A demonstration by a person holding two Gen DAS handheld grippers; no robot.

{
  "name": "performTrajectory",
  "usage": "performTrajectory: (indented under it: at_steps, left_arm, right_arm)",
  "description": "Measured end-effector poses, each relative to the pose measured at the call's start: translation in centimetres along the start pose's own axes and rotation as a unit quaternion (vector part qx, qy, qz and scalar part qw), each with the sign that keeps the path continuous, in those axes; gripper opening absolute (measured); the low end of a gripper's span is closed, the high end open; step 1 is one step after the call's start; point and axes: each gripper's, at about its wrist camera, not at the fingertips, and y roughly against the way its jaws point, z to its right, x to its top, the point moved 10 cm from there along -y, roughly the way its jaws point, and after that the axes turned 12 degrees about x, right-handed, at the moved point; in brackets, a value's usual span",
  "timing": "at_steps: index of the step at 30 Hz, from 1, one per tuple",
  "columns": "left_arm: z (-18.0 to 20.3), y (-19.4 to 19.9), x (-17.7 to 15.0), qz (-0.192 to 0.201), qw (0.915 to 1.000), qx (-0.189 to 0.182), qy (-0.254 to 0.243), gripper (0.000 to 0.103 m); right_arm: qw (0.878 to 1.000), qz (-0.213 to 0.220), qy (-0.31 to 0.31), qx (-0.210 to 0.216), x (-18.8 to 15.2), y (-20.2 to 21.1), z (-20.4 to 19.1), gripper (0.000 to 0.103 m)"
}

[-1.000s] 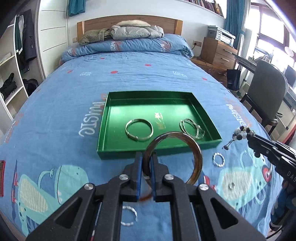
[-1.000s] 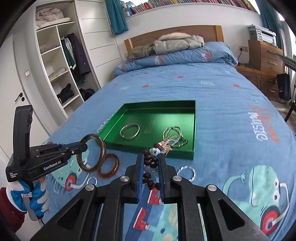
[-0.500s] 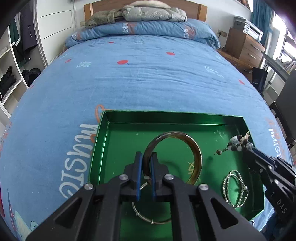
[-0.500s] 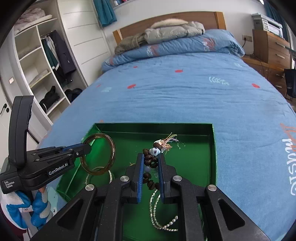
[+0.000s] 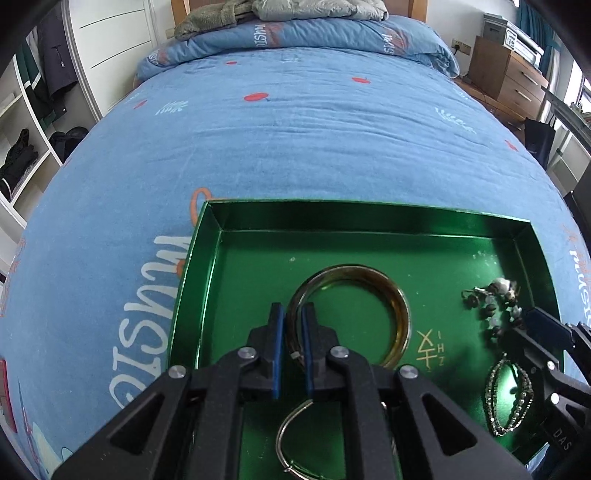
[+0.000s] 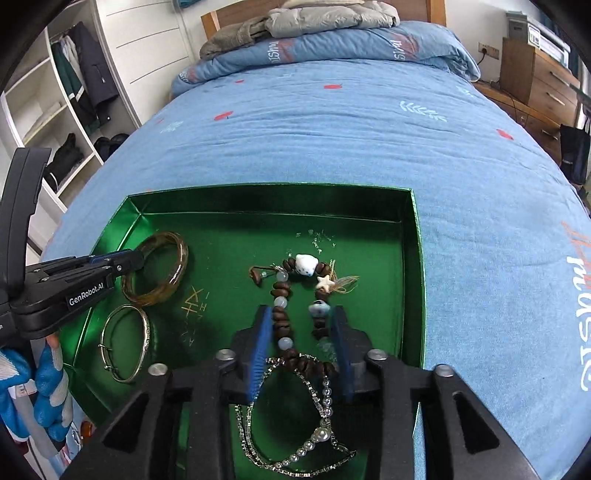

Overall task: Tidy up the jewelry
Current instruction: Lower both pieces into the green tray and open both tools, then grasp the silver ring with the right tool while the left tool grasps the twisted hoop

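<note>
Tray point(image 5: 207, 258) holds both pieces now — our right claw point(image 6: 301, 325) has just been opening, beads point(image 6: 295, 295) lying loose between its jaws. Our left claw point(image 5: 292, 332) pinches the bangle point(image 5: 391, 314), resting at the tray's left side.

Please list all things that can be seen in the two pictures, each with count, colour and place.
tray: 1, green, on the bed
brown bangle: 1, amber-brown, in tray, left part
silver bangle: 1, silver, in tray, near side of brown bangle
beaded bracelet: 1, brown and white beads, on tray floor
chain necklace: 1, silver with pearls, in tray, near edge
bed cover: 1, blue
jackets: grey, at headboard
left tool: shut on brown bangle
right tool: jaws just opened, pads clear of bracelet
glove: blue-white, under left tool
</note>
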Motion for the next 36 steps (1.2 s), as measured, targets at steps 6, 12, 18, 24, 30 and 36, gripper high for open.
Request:
performTrajectory:
  at_steps: [6,12,18,24,30,36]
  left_arm:
    - [-0.4,5.4,-0.3,0.059,0.9982,-0.003,-0.004,0.022]
    - [-2.0,12.5,-2.3,0.121,0.9925,0.016,-0.006,0.026]
    - [-3.5,18.4,-4.9,0.158,0.9871,0.027,-0.001,0.026]
    - [-4.3,23.1,-8.5,0.181,0.9831,0.025,0.006,0.036]
    - [-5.6,26.2,-12.4,0.189,0.9817,0.023,0.012,0.036]
    - [-7.3,27.4,-16.2,0.183,0.9824,0.037,0.013,0.036]
  right_arm:
    - [0.999,0.040,0.032,-0.014,-0.3,4.0,-2.0,0.055]
    - [0.994,0.080,0.058,-0.035,-2.5,8.8,-4.8,0.062]
    - [0.992,0.103,0.053,-0.038,-4.9,13.0,-6.6,0.062]
    - [0.989,0.122,0.060,-0.050,-7.3,17.4,-8.2,0.062]
    - [0.984,0.130,0.074,-0.095,-10.6,21.3,-9.9,0.062]
    - [0.981,0.134,0.078,-0.120,-14.5,23.9,-11.0,0.063]
